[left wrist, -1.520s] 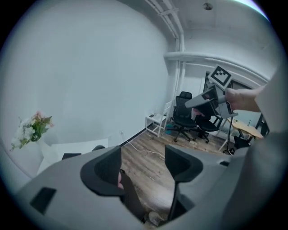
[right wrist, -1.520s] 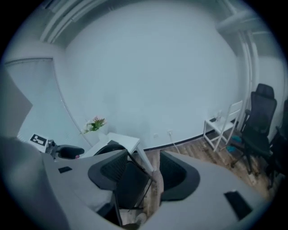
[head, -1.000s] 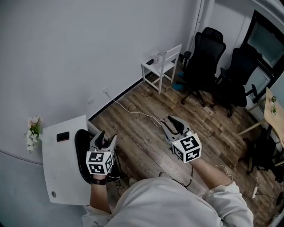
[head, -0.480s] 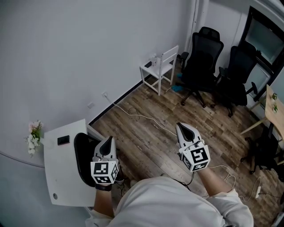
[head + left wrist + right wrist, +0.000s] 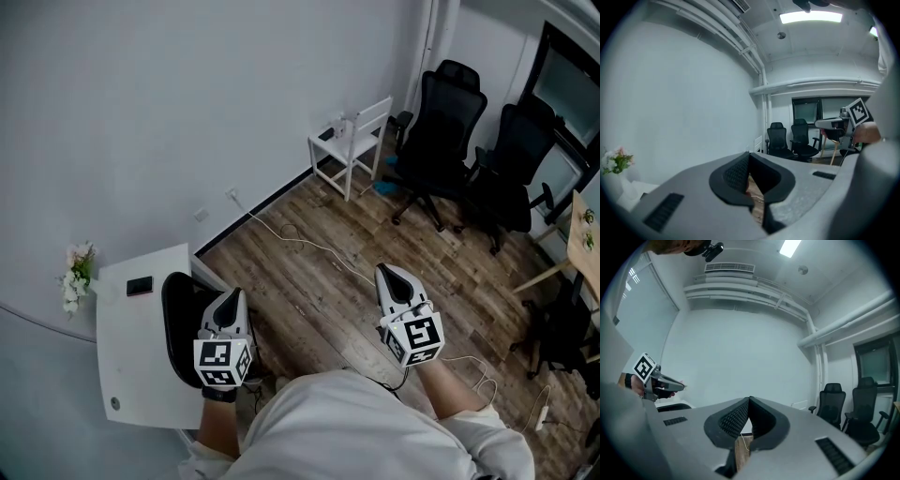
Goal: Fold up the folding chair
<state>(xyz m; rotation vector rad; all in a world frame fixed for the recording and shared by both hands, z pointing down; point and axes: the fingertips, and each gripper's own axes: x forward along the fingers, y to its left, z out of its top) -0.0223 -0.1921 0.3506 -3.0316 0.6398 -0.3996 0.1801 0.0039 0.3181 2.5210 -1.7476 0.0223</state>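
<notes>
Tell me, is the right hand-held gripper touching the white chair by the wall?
Apart. The head view shows a long stretch of wooden floor between the right hand-held gripper and the white chair.

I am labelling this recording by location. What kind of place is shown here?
Probably an office room: black swivel office chairs stand at the far end, a white folding chair by the plain wall, and a cable trails over the wood-plank floor.
</notes>
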